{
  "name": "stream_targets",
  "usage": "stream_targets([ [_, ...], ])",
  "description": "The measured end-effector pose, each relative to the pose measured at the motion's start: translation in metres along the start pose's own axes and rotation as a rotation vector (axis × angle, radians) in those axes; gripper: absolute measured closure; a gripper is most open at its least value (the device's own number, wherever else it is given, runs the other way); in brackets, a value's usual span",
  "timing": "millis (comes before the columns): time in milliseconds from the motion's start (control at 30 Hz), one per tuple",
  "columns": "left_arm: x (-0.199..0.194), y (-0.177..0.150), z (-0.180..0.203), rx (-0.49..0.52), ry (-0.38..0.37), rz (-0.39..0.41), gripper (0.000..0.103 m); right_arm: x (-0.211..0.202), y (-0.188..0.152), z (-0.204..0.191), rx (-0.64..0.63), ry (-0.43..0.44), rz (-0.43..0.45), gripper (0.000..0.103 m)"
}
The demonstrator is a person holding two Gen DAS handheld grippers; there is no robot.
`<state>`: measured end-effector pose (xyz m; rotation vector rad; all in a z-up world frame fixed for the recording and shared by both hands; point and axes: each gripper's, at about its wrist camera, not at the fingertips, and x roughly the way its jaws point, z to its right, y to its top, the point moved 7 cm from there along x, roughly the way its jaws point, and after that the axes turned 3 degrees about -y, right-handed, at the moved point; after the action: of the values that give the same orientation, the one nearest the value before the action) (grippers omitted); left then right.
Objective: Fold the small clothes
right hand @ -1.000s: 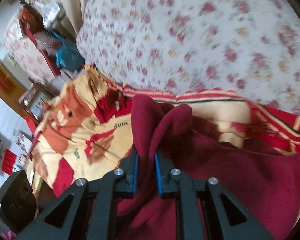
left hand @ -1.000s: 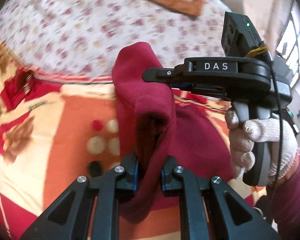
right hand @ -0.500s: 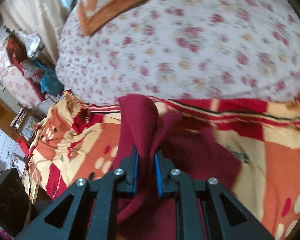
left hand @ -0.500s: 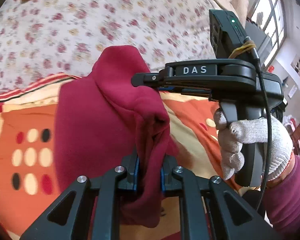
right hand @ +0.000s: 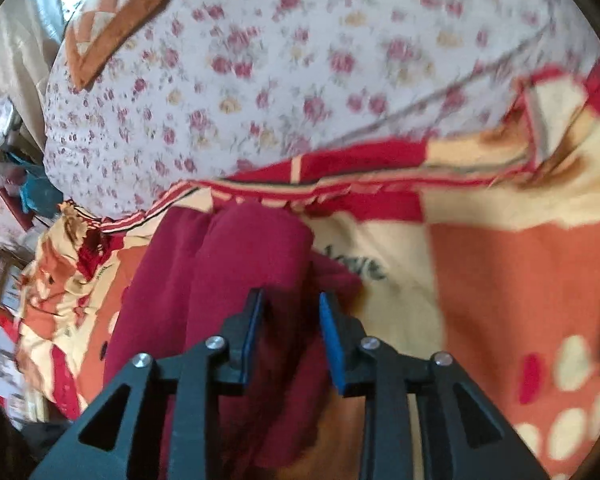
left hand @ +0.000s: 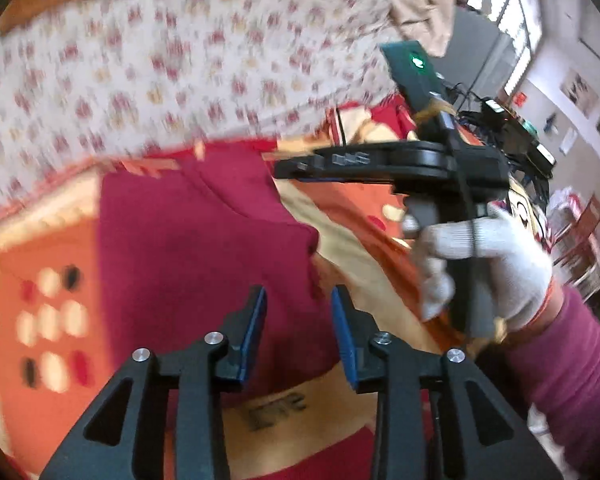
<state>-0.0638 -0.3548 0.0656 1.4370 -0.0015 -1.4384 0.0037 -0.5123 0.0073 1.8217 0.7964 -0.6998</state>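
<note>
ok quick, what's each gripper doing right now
Left gripper: open, over the maroon garment, holding nothing.
Right gripper: open, holding nothing.

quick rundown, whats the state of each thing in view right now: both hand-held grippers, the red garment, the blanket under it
left hand-held gripper: open, nothing between its fingers
right hand-held gripper: open, hanging over the garment
dark red garment: lying on the blanket, doubled over with a rounded fold at its far end
patterned blanket: spread out under the garment, rumpled along its striped edge
floral cover: spread behind the blanket
</note>
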Motion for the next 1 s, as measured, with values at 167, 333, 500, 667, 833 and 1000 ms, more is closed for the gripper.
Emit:
stream_targets([
  [167, -0.012, -0.003, -0.045, -0.036, 0.165, 0.039, 0.085, -0.038, -0.008, -0.058, -0.149, 0.111, 0.027, 0.074],
  [333, 0.02, -0.034, -0.083, -0.137, 0.219, -0.04, 0.085, -0.017, -0.059, -0.077, -0.258, 0.026, -0.068, 0.078],
  [500, 0.022, -0.054, -0.075, -0.055, 0.263, -0.003, 0.085, -0.011, -0.089, -0.051, -0.245, -0.011, -0.05, 0.088],
  [667, 0.016, -0.043, -0.072, -0.046, 0.279, 0.003, 0.085, -0.038, -0.067, -0.052, -0.19, 0.019, 0.006, 0.086],
  [833, 0.017, -0.038, -0.081, -0.083, 0.284, 0.006, 0.085, -0.031, -0.036, -0.062, -0.181, -0.009, 0.039, 0.075],
  [1000, 0.021, -0.035, -0.082, -0.084, 0.281, 0.012, 0.085, 0.022, -0.03, -0.051, -0.16, -0.11, -0.033, 0.074],
])
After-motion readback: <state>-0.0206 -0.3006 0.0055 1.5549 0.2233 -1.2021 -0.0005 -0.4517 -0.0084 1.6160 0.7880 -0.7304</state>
